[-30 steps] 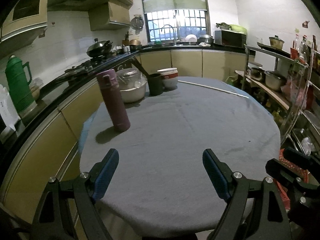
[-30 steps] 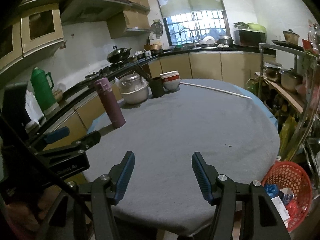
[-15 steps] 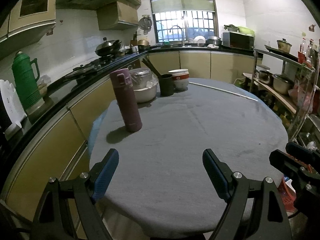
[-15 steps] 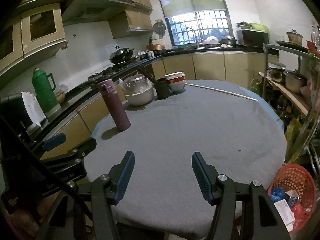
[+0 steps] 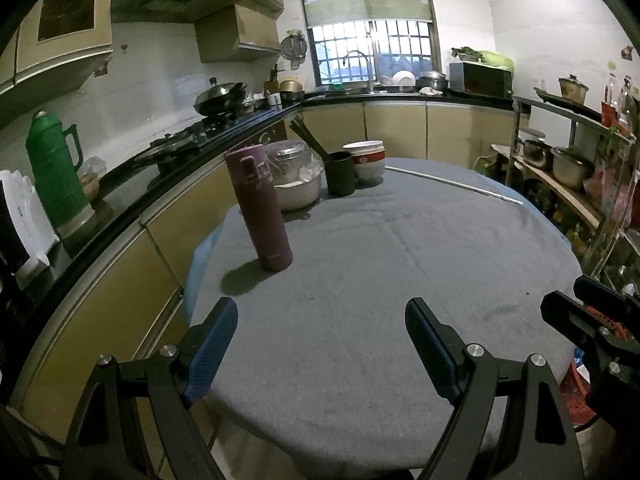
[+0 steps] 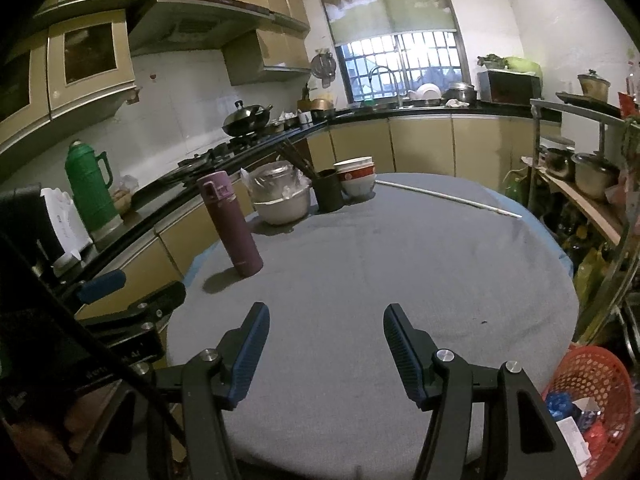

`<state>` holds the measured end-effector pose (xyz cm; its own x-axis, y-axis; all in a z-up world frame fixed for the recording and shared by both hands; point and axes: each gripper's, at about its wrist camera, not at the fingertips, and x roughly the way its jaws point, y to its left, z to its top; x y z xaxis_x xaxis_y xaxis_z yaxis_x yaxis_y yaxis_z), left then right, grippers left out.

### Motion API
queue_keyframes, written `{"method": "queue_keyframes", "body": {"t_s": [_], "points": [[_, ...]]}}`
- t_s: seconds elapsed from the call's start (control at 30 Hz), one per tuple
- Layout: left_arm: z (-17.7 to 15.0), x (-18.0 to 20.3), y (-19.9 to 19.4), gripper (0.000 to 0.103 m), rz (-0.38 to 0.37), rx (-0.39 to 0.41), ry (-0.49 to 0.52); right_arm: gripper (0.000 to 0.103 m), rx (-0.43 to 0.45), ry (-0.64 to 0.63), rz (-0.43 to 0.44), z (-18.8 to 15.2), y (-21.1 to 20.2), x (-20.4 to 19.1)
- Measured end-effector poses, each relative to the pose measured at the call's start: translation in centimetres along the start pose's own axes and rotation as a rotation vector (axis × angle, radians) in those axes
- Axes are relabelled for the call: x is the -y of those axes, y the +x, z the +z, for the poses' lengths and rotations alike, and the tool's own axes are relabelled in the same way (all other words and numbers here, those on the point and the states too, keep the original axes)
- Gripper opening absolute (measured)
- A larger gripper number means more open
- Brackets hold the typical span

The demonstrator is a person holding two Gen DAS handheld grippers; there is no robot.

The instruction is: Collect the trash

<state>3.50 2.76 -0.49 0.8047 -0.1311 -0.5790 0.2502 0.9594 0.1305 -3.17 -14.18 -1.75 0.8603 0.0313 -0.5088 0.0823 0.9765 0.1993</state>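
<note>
While both grippers hang over the near edge of the round bench (image 5: 360, 264), neither holds anything. The left gripper (image 5: 321, 344) sits at the bottom centre of its own view with jaws wide and only grey cloth between them. The right gripper (image 6: 326, 346) sits at the bottom centre of its own view, jaws likewise wide and empty.

A red basket (image 6: 592, 380) stands at the lower right of the right wrist view, below the bench edge, on the floor as far as can be told. Trash (image 6: 576, 428) lies inside it: blue wrappers and a white carton. In the left wrist view only a sliver of this basket shows at the lower right, behind the other gripper.

On the bench, a purple flask (image 5: 260, 208) stands upright at centre left of the left wrist view. Behind it, toward the upper centre, a covered pot (image 5: 296, 180), a dark cup (image 5: 340, 174) and stacked bowls (image 5: 366, 160) sit close together. A thin white rod (image 5: 456, 186) lies across the far side of the cloth. A green thermos (image 5: 56, 176) stands on the side counter at the left.
</note>
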Motion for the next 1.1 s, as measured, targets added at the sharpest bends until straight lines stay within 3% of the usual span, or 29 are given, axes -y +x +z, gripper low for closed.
{"method": "queue_keyframes", "body": {"t_s": [0.5, 1.1], "points": [[0.9, 2.0, -0.5, 0.086, -0.005, 0.005, 0.03, 0.063, 0.016, 0.045, -0.019, -0.4, -0.8, 2.8], [1.2, 2.7, -1.5, 0.086, -0.013, 0.031, 0.039, 0.063, 0.034, 0.04, -0.034, -0.6, -2.1, 3.2]]}}
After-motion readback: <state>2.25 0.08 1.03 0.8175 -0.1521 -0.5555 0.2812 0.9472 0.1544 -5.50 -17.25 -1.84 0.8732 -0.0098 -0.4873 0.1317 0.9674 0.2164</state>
